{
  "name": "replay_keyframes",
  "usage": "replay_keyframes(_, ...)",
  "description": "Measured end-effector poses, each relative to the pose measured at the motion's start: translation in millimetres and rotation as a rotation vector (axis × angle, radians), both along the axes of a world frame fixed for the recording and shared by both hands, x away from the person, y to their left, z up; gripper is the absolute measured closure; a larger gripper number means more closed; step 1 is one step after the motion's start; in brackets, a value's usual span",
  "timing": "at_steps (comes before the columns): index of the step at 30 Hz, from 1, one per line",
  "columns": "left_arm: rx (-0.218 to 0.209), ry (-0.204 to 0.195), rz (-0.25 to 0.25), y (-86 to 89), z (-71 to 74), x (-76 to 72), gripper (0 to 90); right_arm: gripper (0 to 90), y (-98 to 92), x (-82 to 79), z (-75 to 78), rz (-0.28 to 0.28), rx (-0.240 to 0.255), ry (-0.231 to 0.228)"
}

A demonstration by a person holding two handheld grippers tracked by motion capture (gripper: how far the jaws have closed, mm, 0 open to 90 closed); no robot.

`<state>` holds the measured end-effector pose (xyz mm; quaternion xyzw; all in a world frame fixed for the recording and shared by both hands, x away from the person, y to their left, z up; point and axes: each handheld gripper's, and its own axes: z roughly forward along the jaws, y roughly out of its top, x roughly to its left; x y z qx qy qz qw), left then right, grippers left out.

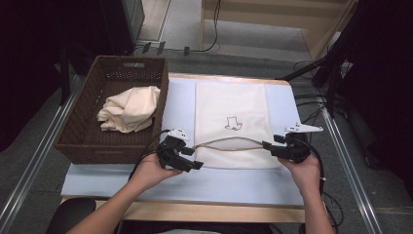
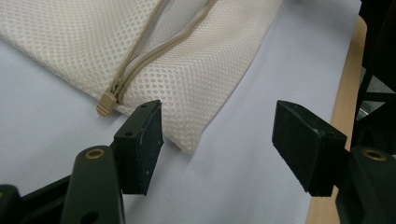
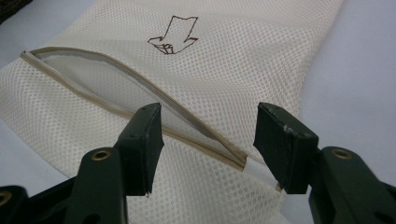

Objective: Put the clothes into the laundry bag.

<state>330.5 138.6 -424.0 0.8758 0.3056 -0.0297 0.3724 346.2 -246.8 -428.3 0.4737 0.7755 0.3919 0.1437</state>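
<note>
A cream mesh bag [image 1: 231, 112] lies flat on the pale table mat [image 1: 219, 187], its zipper [image 1: 229, 142] gaping across the near end. My left gripper [image 1: 192, 159] sits at the bag's near left corner, open. In the left gripper view the jaws [image 2: 224, 147] straddle that corner without touching it, and the zipper pull [image 2: 106, 103] lies just beyond the left pad. My right gripper [image 1: 269, 148] is at the zipper's right end, also open. Its jaws [image 3: 208, 147] stand either side of the zipper's end on the mesh bag [image 3: 243, 60], not pressing it.
A brown wicker basket [image 1: 112, 153] stands at the left of the table with a crumpled cream cloth [image 1: 129, 109] inside. The wooden table edge [image 1: 195, 212] runs along the near side. A small drawn figure [image 3: 173, 35] marks the bag's middle.
</note>
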Motion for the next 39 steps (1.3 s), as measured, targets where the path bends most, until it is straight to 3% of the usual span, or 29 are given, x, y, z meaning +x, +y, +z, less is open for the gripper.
replay_keyframes(3, -0.016, 0.012, 0.0, -0.1, 1.0, -0.6, 34.3, 42.7, 0.3, 0.2, -0.2, -0.001, -0.001, 0.001)
replay_keyframes(39, 0.014, 0.012, -0.016, -1.2, 5.8, -3.7, 34.3, 41.9, 1.4, 0.5, -0.2, 0.01, 0.001, 0.012)
